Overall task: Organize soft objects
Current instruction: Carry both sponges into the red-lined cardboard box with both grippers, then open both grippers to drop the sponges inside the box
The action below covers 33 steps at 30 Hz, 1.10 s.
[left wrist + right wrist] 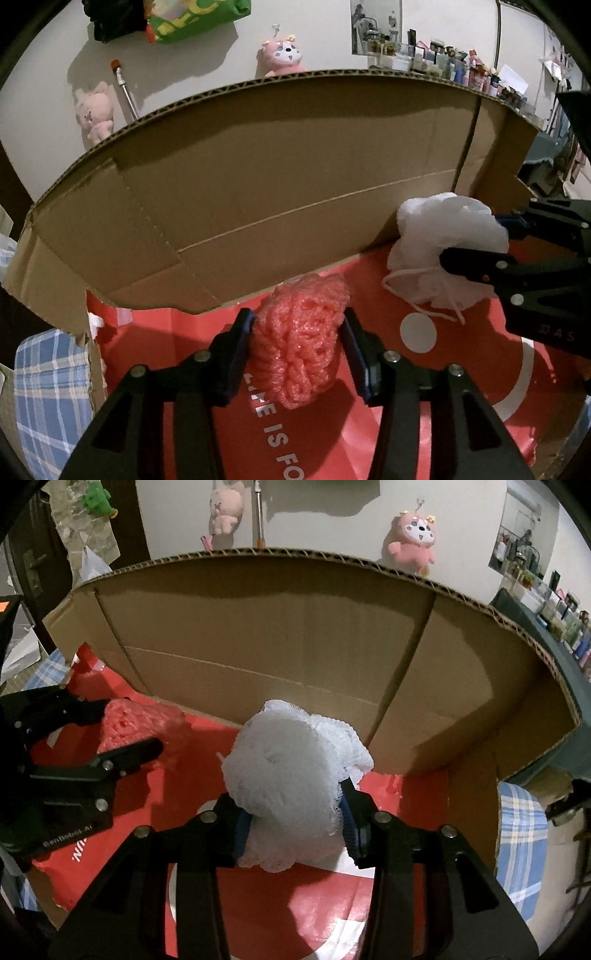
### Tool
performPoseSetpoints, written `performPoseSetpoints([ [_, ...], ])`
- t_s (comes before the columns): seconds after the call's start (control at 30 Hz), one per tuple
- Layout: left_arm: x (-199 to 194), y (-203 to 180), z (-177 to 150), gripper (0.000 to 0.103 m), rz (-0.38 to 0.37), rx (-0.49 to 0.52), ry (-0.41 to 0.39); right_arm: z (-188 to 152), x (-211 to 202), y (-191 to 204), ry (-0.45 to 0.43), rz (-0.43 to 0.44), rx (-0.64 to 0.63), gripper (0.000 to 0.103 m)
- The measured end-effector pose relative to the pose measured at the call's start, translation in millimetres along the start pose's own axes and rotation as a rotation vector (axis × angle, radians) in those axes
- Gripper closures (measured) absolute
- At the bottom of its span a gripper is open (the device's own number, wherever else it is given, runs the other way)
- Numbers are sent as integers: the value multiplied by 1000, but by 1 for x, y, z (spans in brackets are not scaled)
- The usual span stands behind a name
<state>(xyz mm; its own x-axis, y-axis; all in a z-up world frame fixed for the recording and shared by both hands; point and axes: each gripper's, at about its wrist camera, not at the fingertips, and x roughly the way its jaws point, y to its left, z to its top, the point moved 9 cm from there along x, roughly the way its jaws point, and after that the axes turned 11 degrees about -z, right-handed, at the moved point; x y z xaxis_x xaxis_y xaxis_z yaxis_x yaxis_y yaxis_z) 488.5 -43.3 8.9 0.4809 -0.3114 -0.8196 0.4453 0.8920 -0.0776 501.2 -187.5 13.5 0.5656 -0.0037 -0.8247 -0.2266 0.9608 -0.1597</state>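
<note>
A pink mesh puff (pixel 299 343) sits between the fingers of my left gripper (pixel 297 321), whose pads touch both its sides just above a red bag (pixel 369 424) lining the floor of a cardboard box (pixel 258 166). To its right, a white mesh puff (pixel 443 229) with a dangling cord is pinched in my right gripper (pixel 487 236). In the right wrist view the white puff (pixel 291 760) bulges out over the blue pads of the right gripper (pixel 290 797). At the left, the left gripper (pixel 131 723) holds the pink puff (pixel 129 720) over the red bag (pixel 258 904).
The box's tall back wall (pixel 258 627) and right side wall (pixel 480 701) stand close ahead. Blue plaid cloth (pixel 48 387) lies outside the box on both sides (pixel 521 834). Pink plush toys (pixel 284 55) hang on the wall behind. A cluttered shelf (pixel 461 62) is at far right.
</note>
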Motion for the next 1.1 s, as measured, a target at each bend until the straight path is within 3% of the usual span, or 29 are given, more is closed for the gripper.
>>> performPoseSetpoints([
  [0.5,-2,-6,-1,48,3,-6,1,-3,-1,-3,26,12,22,51],
  [0.67,-5,-2,0,38,2,-8,-4,-5,-1,-5,34,11,26,43],
  [0.87,-10,3,-1,32,4,-26,-11,-8,-4,-9,29,0,40,33],
  [1.1,-35,5,4,22,-2,-53,-68,-5,-17,-19,1,-15,76,26],
])
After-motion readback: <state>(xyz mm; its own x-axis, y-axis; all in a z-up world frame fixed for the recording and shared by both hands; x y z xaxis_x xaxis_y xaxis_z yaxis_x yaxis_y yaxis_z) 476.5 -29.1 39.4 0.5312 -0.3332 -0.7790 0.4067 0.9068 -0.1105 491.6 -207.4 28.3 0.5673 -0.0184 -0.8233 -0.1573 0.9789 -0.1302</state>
